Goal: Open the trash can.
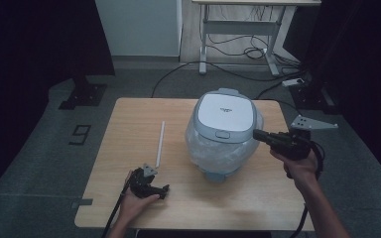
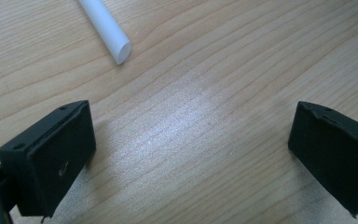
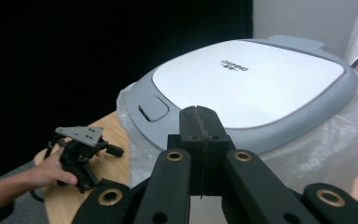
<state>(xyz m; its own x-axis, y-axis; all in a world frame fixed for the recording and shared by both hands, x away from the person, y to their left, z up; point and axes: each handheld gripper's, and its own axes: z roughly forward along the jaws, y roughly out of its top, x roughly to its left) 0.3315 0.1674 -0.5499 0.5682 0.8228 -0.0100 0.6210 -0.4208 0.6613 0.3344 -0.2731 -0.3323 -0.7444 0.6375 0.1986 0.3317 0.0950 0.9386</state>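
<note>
A thin white tube (image 1: 160,144) is laid on the left of the wooden table (image 1: 129,124), with cables (image 1: 238,49) strewn on the far floor.

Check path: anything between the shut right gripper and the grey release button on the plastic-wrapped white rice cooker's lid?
Nothing visible. The right gripper hangs beside the lid's front edge, with open air to the grey release button on the white rice cooker.

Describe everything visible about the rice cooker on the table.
The rice cooker stands upright near the middle of the wooden table. Its white lid panel, framed in grey, is shut and carries a small dark logo; a grey latch button sits on the near edge. Clear crinkled plastic wraps the body below the lid. The right tool, shut, hovers beside the lid's edge; contact cannot be told.
</note>
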